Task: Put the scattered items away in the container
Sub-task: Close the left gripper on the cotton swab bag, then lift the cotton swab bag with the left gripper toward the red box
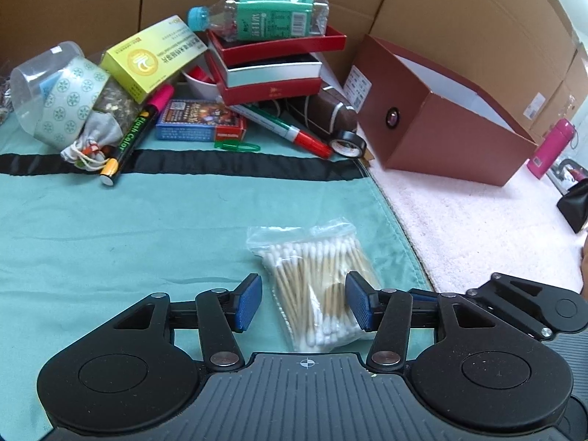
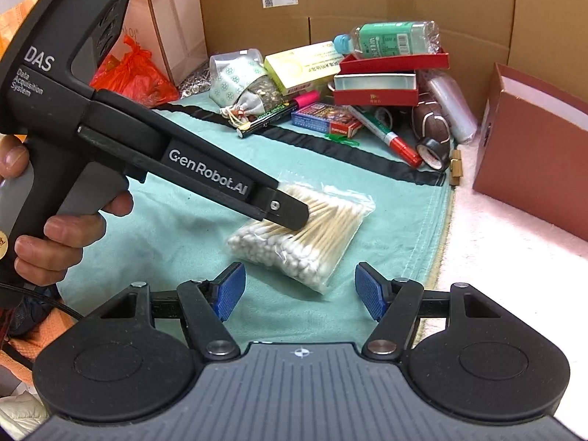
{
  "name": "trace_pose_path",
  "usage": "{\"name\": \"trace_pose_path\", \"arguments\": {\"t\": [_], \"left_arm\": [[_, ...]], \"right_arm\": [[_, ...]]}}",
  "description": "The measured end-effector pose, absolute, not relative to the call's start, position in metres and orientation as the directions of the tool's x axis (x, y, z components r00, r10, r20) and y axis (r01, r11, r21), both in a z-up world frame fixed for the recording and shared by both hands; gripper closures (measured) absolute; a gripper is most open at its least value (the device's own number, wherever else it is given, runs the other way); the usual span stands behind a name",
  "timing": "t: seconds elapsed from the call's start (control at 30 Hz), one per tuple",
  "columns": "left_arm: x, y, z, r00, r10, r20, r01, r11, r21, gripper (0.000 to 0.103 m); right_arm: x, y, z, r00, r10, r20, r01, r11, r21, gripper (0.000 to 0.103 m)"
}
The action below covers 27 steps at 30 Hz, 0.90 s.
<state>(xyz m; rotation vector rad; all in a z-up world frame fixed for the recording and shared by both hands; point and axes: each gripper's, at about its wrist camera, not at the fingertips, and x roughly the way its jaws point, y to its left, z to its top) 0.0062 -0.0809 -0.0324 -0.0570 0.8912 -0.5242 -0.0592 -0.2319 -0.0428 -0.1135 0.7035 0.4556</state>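
A clear bag of cotton swabs lies on the teal cloth. My left gripper stands open astride the bag's near end; its right pad overlaps the bag and its left pad is clear of it. In the right wrist view a hand holds that left gripper, whose tips rest low over the bag. My right gripper is open just short of the bag, with nothing between its pads. The red-brown container box stands open at the right on the pale rug.
A pile at the back holds a water bottle on stacked red boxes, a yellow carton, markers, a card pack, a tape roll and a toy football. Cardboard walls rise behind. A pink flask stands far right.
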Motion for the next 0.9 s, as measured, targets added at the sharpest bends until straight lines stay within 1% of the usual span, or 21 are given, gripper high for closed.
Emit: {"name": "trace_pose_path", "arguments": {"t": [0.03, 0.07, 0.1, 0.13, 0.2, 0.23, 0.27, 0.37, 0.63, 0.67, 0.7, 0.77, 0.8, 0.83, 0.9], "left_arm": [[0.006, -0.083, -0.032, 0.509, -0.46, -0.727, 0.42, 0.87, -0.257, 0.044], [0.005, -0.084, -0.032, 0.509, -0.46, -0.728, 0.426, 0.869, -0.251, 0.045], [0.006, -0.085, -0.032, 0.509, -0.459, -0.728, 0.43, 0.869, -0.246, 0.046], [0.006, -0.085, -0.032, 0.51, -0.457, -0.729, 0.431, 0.869, -0.244, 0.047], [0.007, -0.084, -0.032, 0.51, -0.455, -0.73, 0.429, 0.87, -0.243, 0.047], [0.008, -0.083, -0.032, 0.509, -0.456, -0.73, 0.428, 0.87, -0.245, 0.049], [0.008, -0.083, -0.032, 0.508, -0.457, -0.73, 0.429, 0.869, -0.246, 0.055], [0.009, -0.085, -0.032, 0.509, -0.453, -0.731, 0.438, 0.868, -0.233, 0.061], [0.01, -0.09, -0.032, 0.512, -0.45, -0.732, 0.452, 0.865, -0.216, 0.061], [0.009, -0.09, -0.032, 0.513, -0.45, -0.731, 0.458, 0.864, -0.211, 0.062], [0.009, -0.091, -0.032, 0.515, -0.449, -0.731, 0.462, 0.863, -0.205, 0.062], [0.009, -0.091, -0.032, 0.515, -0.449, -0.73, 0.461, 0.863, -0.205, 0.061], [0.01, -0.091, -0.032, 0.514, -0.451, -0.73, 0.459, 0.863, -0.209, 0.06], [0.01, -0.09, -0.033, 0.513, -0.455, -0.728, 0.456, 0.863, -0.217, 0.055], [0.01, -0.09, -0.035, 0.512, -0.46, -0.725, 0.456, 0.861, -0.224, 0.053]], "right_arm": [[-0.058, -0.232, -0.044, 0.667, 0.369, -0.647, -0.445, 0.894, 0.051, 0.033], [-0.058, -0.232, -0.045, 0.665, 0.371, -0.648, -0.447, 0.893, 0.052, 0.033], [-0.057, -0.232, -0.046, 0.661, 0.374, -0.65, -0.449, 0.892, 0.056, 0.035], [-0.056, -0.232, -0.046, 0.657, 0.379, -0.651, -0.453, 0.89, 0.062, 0.039], [-0.056, -0.232, -0.046, 0.652, 0.39, -0.65, -0.46, 0.885, 0.07, 0.041], [-0.056, -0.232, -0.046, 0.655, 0.389, -0.648, -0.46, 0.885, 0.067, 0.041], [-0.055, -0.231, -0.046, 0.658, 0.386, -0.647, -0.459, 0.886, 0.062, 0.041], [-0.052, -0.232, -0.047, 0.663, 0.379, -0.646, -0.454, 0.889, 0.056, 0.041], [-0.045, -0.229, -0.051, 0.66, 0.385, -0.645, -0.454, 0.889, 0.067, 0.041], [-0.045, -0.229, -0.051, 0.661, 0.384, -0.645, -0.453, 0.889, 0.066, 0.042], [-0.045, -0.228, -0.051, 0.663, 0.379, -0.646, -0.452, 0.89, 0.058, 0.046], [-0.046, -0.228, -0.05, 0.665, 0.369, -0.649, -0.453, 0.891, 0.043, 0.049], [-0.045, -0.228, -0.05, 0.665, 0.37, -0.649, -0.451, 0.891, 0.046, 0.049], [-0.045, -0.229, -0.05, 0.665, 0.372, -0.648, -0.448, 0.892, 0.053, 0.05], [-0.045, -0.229, -0.05, 0.67, 0.37, -0.644, -0.44, 0.896, 0.058, 0.049]]}}
